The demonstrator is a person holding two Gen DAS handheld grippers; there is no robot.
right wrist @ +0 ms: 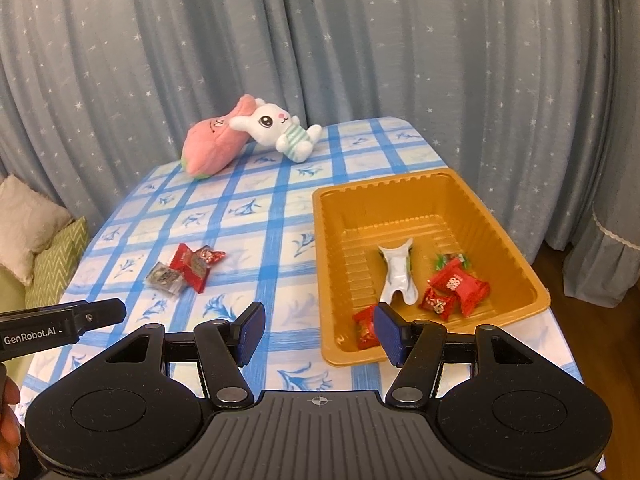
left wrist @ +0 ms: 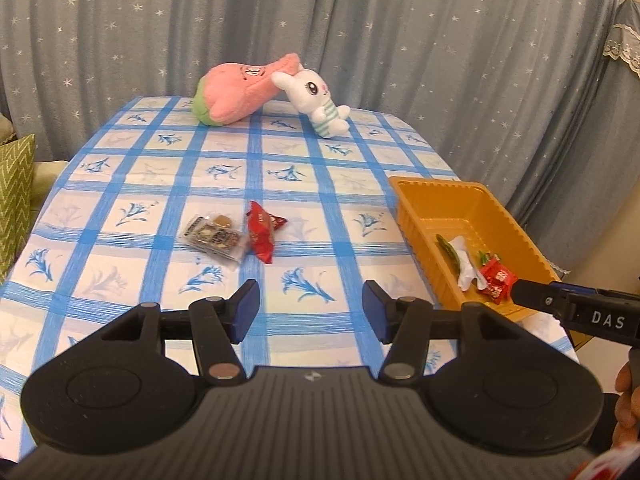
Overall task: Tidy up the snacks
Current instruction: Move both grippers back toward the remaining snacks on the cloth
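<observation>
Right claw point(right wrist: 320, 330) alone shows four red candies point(right wrist: 460, 286).

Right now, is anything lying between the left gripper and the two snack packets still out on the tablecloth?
No. In the left wrist view only bare tablecloth lies between the open left gripper and the clear packet and red packet.

Each fisheye camera sat just behind its own tongs, looking forward and downward along them over the checked surface point(left wrist: 280, 184) toward the starred curtain point(left wrist: 360, 40). The left tongs point(left wrist: 311, 306) faced the loose snack packets point(left wrist: 236, 236); the right tongs point(right wrist: 320, 330) hung near the golden tray point(right wrist: 520, 248). Both views shared tray, packets and plush toys point(right wrist: 256, 136).
</observation>
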